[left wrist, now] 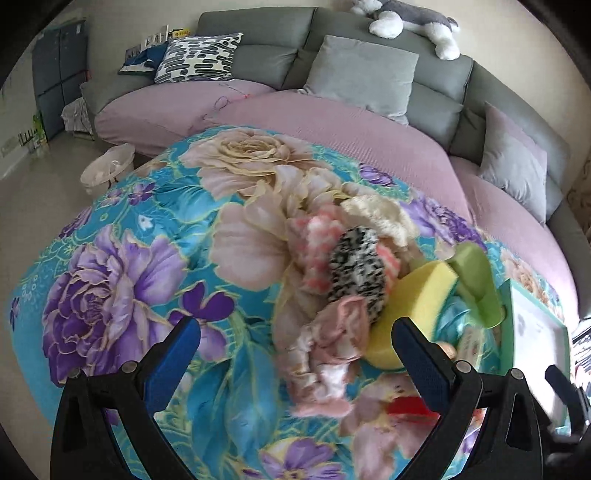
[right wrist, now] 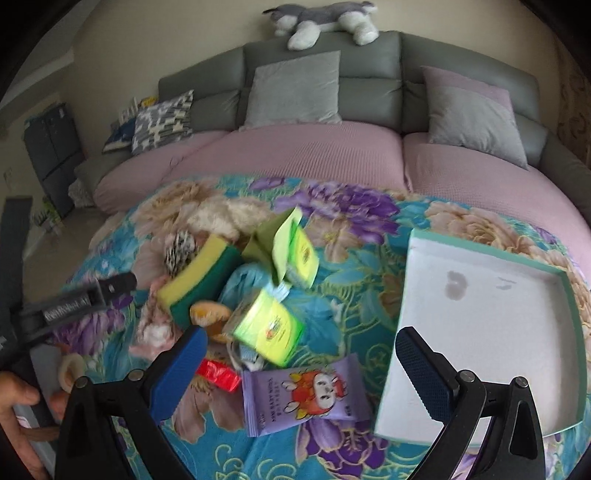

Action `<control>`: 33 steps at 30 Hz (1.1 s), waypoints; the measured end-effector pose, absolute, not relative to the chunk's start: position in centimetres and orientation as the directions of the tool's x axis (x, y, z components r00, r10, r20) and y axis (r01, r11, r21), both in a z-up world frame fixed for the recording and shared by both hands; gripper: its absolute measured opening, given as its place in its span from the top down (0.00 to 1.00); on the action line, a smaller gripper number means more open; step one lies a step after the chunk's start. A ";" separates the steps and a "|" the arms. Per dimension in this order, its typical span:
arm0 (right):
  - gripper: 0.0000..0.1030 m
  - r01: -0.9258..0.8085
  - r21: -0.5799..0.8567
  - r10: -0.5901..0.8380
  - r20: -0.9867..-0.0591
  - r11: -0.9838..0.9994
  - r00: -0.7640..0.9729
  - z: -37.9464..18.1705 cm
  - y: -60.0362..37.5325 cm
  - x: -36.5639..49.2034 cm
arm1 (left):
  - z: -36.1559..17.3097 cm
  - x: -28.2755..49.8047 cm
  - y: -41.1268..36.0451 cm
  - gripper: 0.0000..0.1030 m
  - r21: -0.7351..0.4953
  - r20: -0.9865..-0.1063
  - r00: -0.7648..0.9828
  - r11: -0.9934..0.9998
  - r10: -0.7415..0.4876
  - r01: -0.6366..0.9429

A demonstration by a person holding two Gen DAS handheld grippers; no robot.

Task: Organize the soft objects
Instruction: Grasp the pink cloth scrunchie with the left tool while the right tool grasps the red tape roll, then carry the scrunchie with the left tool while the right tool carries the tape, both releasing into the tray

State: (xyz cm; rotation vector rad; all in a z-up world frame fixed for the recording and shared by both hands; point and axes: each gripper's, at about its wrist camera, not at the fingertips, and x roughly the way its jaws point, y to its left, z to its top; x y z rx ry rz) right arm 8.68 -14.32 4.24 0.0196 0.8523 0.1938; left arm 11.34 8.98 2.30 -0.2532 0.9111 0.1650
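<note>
A heap of soft things lies on the floral blanket point(left wrist: 110, 236): a pink cloth point(left wrist: 328, 339), a black-and-white speckled pom point(left wrist: 356, 269), a cream fluffy piece point(left wrist: 376, 214) and a yellow-green sponge point(left wrist: 410, 306). My left gripper point(left wrist: 295, 343) hangs open just above the pink cloth, holding nothing. In the right wrist view the sponge point(right wrist: 195, 277), green tissue packs point(right wrist: 269, 328), a purple snack pack point(right wrist: 303, 391) and a red wrapper point(right wrist: 218, 373) lie scattered. My right gripper point(right wrist: 301, 354) is open over the purple pack. The white box with a teal rim point(right wrist: 491, 317) lies to the right.
A grey sofa with pink seat covers point(right wrist: 295, 155) and grey cushions point(right wrist: 295, 88) stands behind the blanket; a plush husky point(right wrist: 321, 22) lies on top. A white basket point(left wrist: 107, 173) sits on the floor at the left. A hand point(right wrist: 18, 413) holds the left tool.
</note>
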 end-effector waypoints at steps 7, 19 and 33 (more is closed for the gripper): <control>0.01 -0.269 0.174 0.302 -0.771 0.947 0.561 1.0 -11.1 8.0 | -0.1 10.7 9.5 0.00 -0.165 -0.835 0.550 0.958 -0.008 -0.236; 0.36 -0.319 0.216 0.362 -0.771 0.923 0.525 -1.1 -8.9 8.3 | -2.3 11.2 7.9 0.08 -0.168 -0.862 0.503 0.969 -0.055 -0.181; 0.71 -0.336 0.265 0.410 -0.760 0.904 0.504 -1.4 -9.2 8.5 | -3.7 11.5 7.7 0.70 -0.202 -0.874 0.475 0.966 -0.103 -0.162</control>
